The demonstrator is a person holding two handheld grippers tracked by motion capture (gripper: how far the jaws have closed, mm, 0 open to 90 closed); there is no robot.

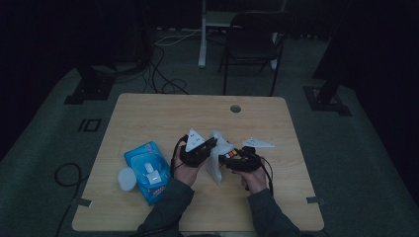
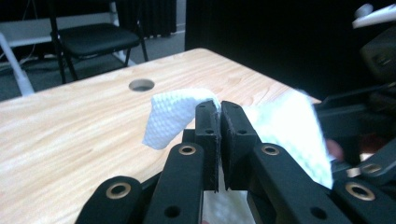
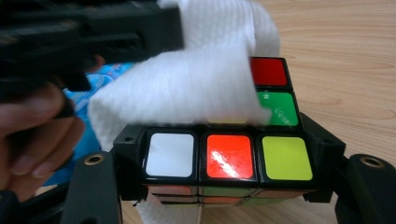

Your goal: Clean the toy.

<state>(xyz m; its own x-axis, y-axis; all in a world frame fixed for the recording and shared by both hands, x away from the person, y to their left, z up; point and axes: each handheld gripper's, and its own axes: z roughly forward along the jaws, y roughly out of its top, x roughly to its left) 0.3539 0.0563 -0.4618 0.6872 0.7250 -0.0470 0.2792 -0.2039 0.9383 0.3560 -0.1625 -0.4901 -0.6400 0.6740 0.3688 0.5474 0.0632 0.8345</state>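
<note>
The work in hand is wiping a puzzle cube (image 3: 224, 154) with a white wet wipe (image 3: 187, 88), and the wiping stroke looks to be under way. The right gripper (image 3: 224, 161) is clamped on the cube, one black jaw pressed against each side of it, so the white, orange and yellow squares of the near row sit squarely between the jaws, with a red and a green square just beyond. The left gripper (image 2: 219, 128) has its jaws pinched together on a fold of the wipe, and the sheet spills out to both sides of the tips; from the right gripper view that sheet drapes over the cube's top face, covering most of the far rows. In the high view the left gripper (image 1: 197, 148) and right gripper (image 1: 240, 159) are close together above the wooden table (image 1: 148, 113), the wipe (image 1: 217, 155) hanging between them. The next move probably calls for dragging the wipe across the uncovered near row while the right grip holds firm, or turning the cube to offer another face. A blue wipes pack (image 1: 148, 170) and its loose white lid (image 1: 127, 178) lie well off to the left gripper's outer side, out of the way; nothing blocks the stroke, though the loose sheet could bunch up.
</note>
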